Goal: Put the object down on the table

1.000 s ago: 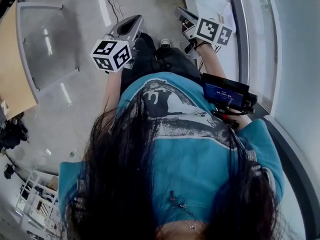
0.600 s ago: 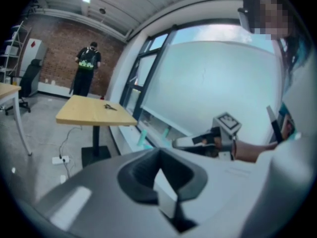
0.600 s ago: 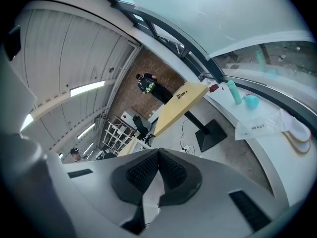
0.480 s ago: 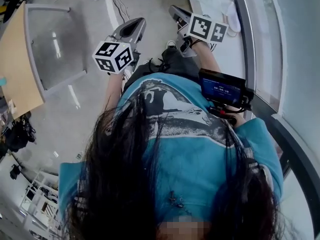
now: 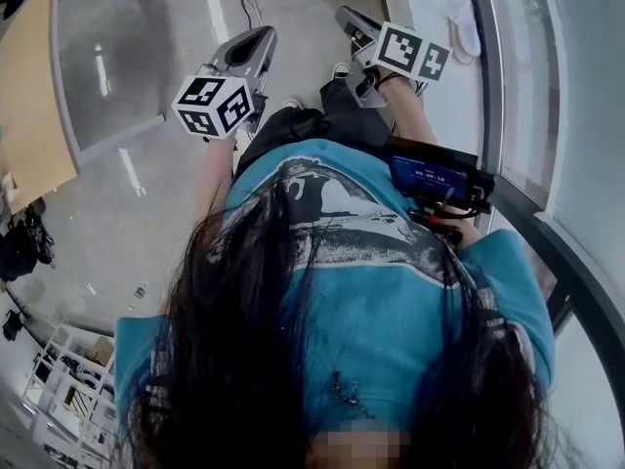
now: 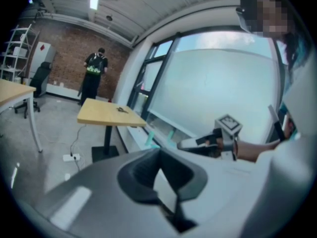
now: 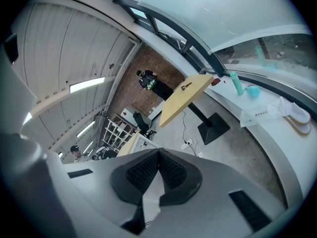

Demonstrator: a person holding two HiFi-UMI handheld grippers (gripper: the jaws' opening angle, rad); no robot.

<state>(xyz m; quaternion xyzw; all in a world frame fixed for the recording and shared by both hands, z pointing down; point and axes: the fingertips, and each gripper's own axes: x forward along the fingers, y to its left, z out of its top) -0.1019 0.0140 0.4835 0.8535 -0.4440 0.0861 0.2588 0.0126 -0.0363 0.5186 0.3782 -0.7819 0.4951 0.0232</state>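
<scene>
Both grippers hang in front of the person's body over the grey floor, and neither holds anything. In the head view my left gripper [image 5: 260, 37] points away from the body, its marker cube at the near end. My right gripper [image 5: 344, 16] is level with it on the right. In the left gripper view the jaws [image 6: 159, 150] meet at their tips with nothing between them. The right gripper's jaws [image 7: 158, 151] are likewise shut and empty. A wooden table [image 6: 106, 114] stands ahead on a black pedestal, also visible in the right gripper view [image 7: 185, 95]. No task object is in view.
Another wooden table [image 5: 27, 96] with a grey frame is at the left. A window ledge [image 7: 277, 118] on the right carries a teal bottle [image 7: 237, 83] and white items. A person in dark clothes [image 6: 94, 76] stands by the brick wall. A power strip [image 6: 69, 157] lies on the floor.
The head camera has shifted a little, so the floor and table slide in view. Both grippers stay in place and stay shut.
</scene>
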